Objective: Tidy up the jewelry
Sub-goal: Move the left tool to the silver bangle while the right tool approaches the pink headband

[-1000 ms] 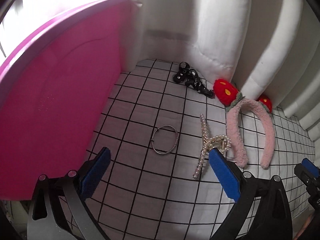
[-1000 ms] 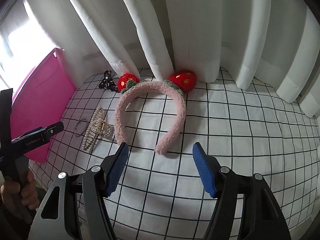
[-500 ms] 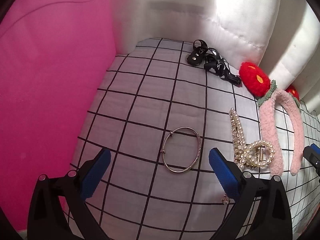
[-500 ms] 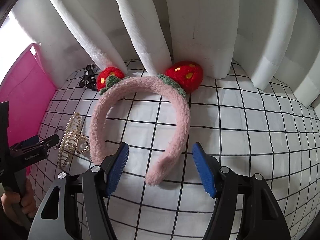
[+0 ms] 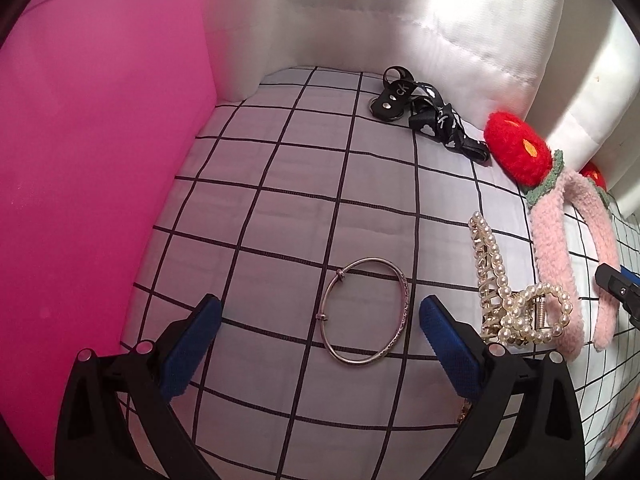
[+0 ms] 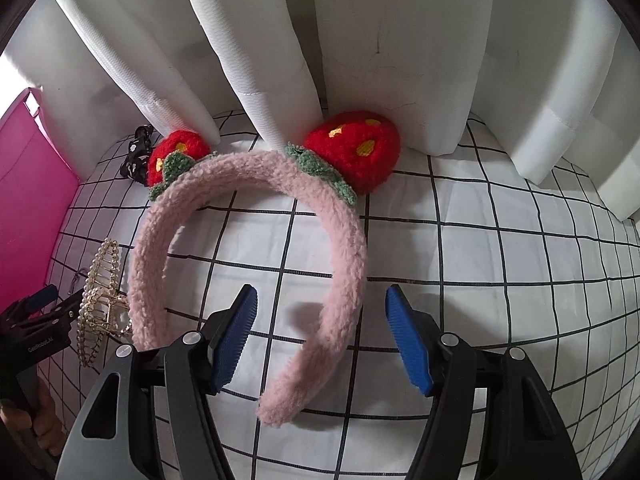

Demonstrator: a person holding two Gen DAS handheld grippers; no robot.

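A thin silver bangle [image 5: 366, 316] lies flat on the checked cloth. My left gripper [image 5: 320, 340] is open, its blue pads on either side of the bangle, not touching it. A pearl hair claw [image 5: 508, 304] lies just right of it and also shows in the right wrist view [image 6: 100, 304]. A pink fuzzy headband with two red strawberries [image 6: 344, 264] lies curved on the cloth. My right gripper [image 6: 320, 340] is open around the headband's right arm near its end. The headband also shows in the left wrist view [image 5: 556, 248].
A pink bin wall [image 5: 92, 168] stands close on the left. A black printed strap [image 5: 432, 116] lies at the back by the white curtain [image 6: 360, 40]. The checked cloth [image 6: 500, 264] extends to the right. The left gripper shows in the right wrist view [image 6: 36, 320].
Both grippers moved forward and lower. The bangle now sits between the left pads, and the headband's right arm now sits between the right pads. Neither object has moved.
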